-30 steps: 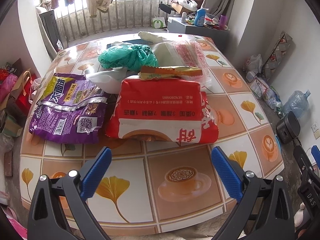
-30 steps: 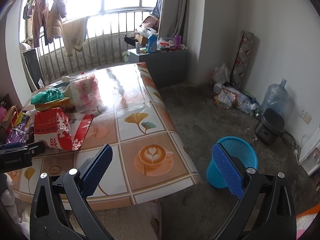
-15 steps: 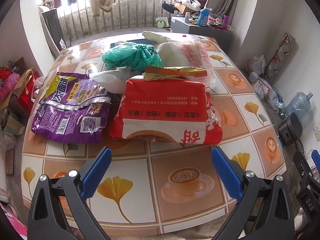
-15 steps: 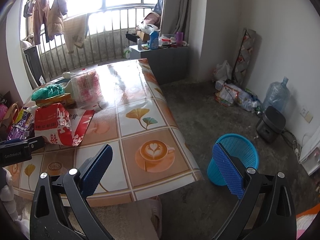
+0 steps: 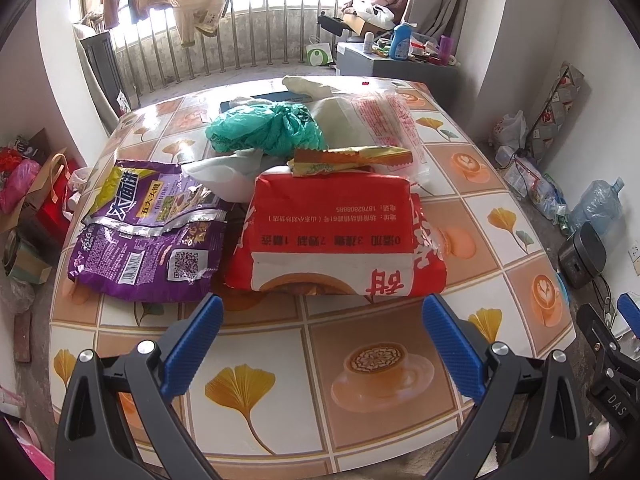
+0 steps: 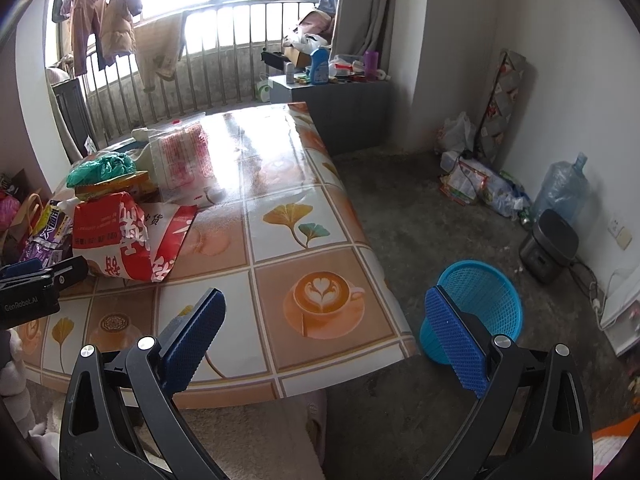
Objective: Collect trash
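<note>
- The left gripper [image 5: 318, 322] has crept forward over the last second: the red bag [image 5: 336, 236] now fills more of its view, its near edge just past the blue pads. The jaws stand wide, nothing between them.
- That reads to me as an approach on the red bag, the nearest piece of rubbish; no grasp has been made yet.
- The right gripper [image 6: 320, 320] has barely shifted. It hangs off the table's near corner, jaws wide and empty, with the blue basket [image 6: 480, 304] on the floor showing past its right pad.
- The trash is all on the table [image 5: 384, 364], heaped toward the left and far side: the purple snack packet [image 5: 148, 236] lies flat just beside the red bag; a yellow wrapper [image 5: 352, 158] rests on the bag's far edge; behind come a crumpled green plastic bag [image 5: 266, 130] and a clear bag with red print [image 5: 384, 120].
- The basket stands well apart from the heap, down beside the table's right edge, and I see nothing in it from here.
- So collecting has hardly begun, by my reckoning. The red bag is wide and puffy; a pinch on its near edge looks likelier to hold than a try across its bulk, and lifting it may tip the yellow wrapper off.
</note>
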Motion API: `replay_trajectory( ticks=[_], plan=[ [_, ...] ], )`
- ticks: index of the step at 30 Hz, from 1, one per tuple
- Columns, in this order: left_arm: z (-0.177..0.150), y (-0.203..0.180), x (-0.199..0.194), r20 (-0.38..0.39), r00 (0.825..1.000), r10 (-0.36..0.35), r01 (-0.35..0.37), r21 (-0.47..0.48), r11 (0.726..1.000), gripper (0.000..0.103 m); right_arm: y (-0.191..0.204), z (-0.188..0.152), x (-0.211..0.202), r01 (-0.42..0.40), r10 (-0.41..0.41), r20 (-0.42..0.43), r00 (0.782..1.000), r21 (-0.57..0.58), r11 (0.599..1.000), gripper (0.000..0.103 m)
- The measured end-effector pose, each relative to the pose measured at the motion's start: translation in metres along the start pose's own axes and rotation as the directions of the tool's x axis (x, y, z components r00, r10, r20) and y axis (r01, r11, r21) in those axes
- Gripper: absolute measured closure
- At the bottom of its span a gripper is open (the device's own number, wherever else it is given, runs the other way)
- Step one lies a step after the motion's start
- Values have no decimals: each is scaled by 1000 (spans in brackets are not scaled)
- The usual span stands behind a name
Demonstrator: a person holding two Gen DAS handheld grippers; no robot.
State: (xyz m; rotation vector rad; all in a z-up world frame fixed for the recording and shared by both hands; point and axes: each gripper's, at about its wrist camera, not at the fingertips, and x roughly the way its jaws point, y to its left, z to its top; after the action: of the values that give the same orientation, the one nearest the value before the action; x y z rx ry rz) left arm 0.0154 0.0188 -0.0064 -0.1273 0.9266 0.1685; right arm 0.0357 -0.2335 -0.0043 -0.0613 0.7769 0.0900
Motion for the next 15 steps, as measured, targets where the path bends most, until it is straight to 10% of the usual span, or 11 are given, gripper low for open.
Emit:
replay_trajectory(
  ticks=[15],
  plan=[
    [13,86,-10,214,970,-113,130,-64,989,6,76,51,25,-309,306,-81,949,-29,951,7]
  ],
)
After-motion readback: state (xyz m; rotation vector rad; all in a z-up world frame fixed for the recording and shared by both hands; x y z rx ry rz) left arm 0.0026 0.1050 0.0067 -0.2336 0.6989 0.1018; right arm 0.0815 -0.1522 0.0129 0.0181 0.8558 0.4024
